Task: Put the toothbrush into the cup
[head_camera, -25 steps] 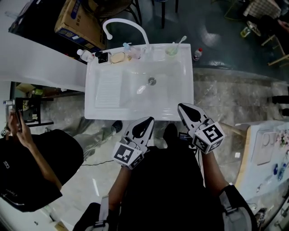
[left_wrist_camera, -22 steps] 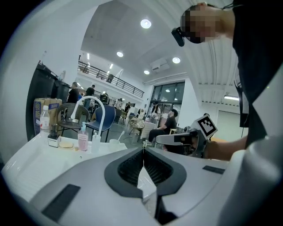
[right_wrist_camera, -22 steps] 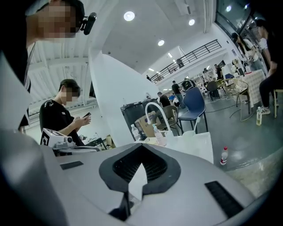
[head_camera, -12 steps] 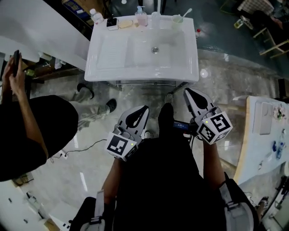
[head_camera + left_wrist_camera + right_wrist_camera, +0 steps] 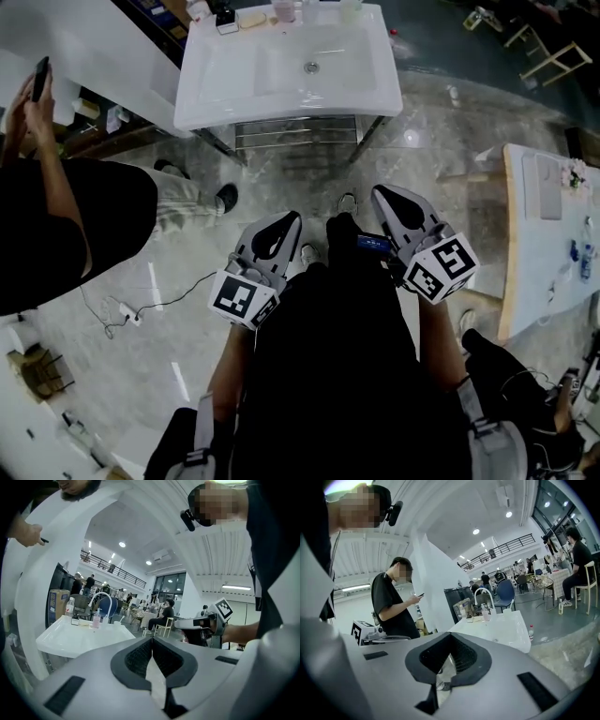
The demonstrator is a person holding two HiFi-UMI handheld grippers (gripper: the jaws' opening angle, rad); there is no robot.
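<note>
The pale cup (image 5: 506,611) stands on the back rim of the white sink (image 5: 501,625), with the toothbrush (image 5: 511,603) upright inside it. In the left gripper view the cup (image 5: 116,622) and the toothbrush (image 5: 123,618) show small on the sink (image 5: 79,637). From the head the sink (image 5: 281,94) lies far ahead, and the cup (image 5: 351,7) is cut by the top edge. My left gripper (image 5: 286,217) (image 5: 151,640) and right gripper (image 5: 378,191) (image 5: 451,635) hang close to my body over the floor, well short of the sink. Both are shut and hold nothing.
A person in black (image 5: 56,216) stands at the left with a phone, beside a white partition (image 5: 66,47). A white table (image 5: 548,234) stands at the right. A cable (image 5: 122,314) lies on the floor. A tap (image 5: 483,595), a pink bottle (image 5: 96,620) and soap line the sink's back rim.
Both grippers and the head have drawn back from the sink, which has shrunk towards the top of the head view. The jaws stayed shut and empty.
</note>
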